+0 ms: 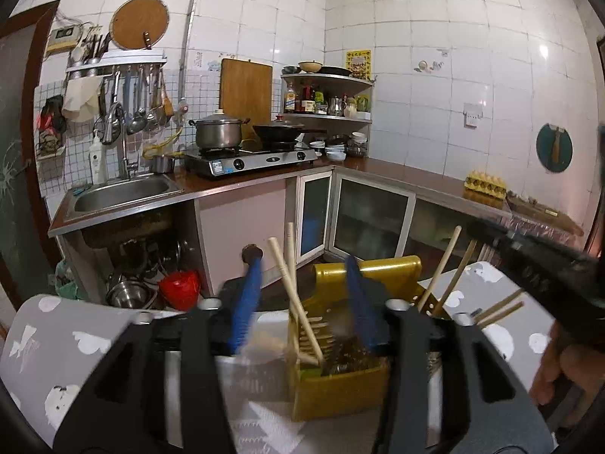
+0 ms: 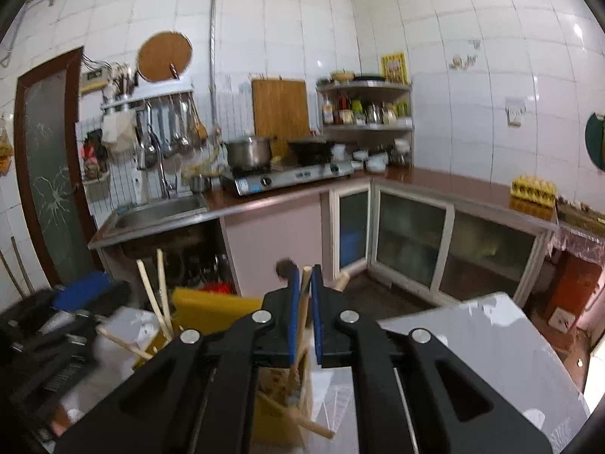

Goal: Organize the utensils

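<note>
Wooden chopsticks (image 1: 298,302) slanting loose in yellow holder (image 1: 340,382).

On the table (image 1: 56,344) before me stands the utensil holder (image 1: 340,386), chopsticks (image 1: 293,295) leaning in it between my left fingers (image 1: 245,295). My right gripper (image 2: 304,314) sits to its right — a chopstick (image 2: 302,302) pinched between its pads. Behind, along the counter (image 1: 397,174): sink (image 1: 121,193) left, stove (image 1: 249,159) mid, egg carton (image 1: 486,183) right.

One yellow plastic utensil holder (image 1: 340,389). Two grippers: left gripper (image 1: 302,302), right gripper (image 2: 304,317). One steel pot (image 1: 217,132), one black wok (image 1: 280,130). Chopsticks too blurred to count.
</note>
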{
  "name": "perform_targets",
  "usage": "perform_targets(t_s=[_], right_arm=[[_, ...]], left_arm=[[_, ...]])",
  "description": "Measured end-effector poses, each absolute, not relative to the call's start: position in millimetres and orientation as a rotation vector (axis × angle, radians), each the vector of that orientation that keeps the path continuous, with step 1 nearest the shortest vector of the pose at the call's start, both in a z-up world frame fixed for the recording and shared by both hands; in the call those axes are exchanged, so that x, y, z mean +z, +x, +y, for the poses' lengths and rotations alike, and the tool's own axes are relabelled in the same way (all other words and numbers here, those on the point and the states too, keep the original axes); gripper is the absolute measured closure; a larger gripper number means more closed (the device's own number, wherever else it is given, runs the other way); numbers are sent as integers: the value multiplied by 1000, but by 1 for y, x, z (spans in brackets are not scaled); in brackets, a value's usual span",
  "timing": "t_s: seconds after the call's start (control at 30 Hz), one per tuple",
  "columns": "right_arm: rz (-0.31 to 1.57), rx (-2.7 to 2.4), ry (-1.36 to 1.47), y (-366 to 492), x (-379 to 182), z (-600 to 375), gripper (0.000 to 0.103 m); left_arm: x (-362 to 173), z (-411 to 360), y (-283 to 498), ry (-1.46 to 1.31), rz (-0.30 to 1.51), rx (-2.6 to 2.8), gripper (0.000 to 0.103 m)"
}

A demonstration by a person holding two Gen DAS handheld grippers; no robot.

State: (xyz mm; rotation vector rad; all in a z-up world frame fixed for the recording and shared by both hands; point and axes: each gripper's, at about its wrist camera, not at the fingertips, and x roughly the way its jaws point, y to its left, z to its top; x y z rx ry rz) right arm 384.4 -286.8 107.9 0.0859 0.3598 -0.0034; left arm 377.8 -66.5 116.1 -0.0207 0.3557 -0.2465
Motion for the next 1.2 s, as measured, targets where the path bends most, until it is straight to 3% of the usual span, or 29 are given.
perform_targets(t_s=[0.1,0.27,0.5,0.9,1.2], right_arm=[[353,-31,106,370,110,-298,43],[346,-36,115,322,111,-315,37],[300,-10,95,233,93,-309,7],[344,-20,42,113,11,-281,4],[309,-5,51,74,-2,-261,4]], left_arm=[[129,-53,357,-36,338,-227,22],[144,-26,309,-37,319,-193,7],[141,-7,232,-47,307,-139,5],[59,-20,118,-6,352,-112,5],[23,-7,76,3,339,-55,5]])
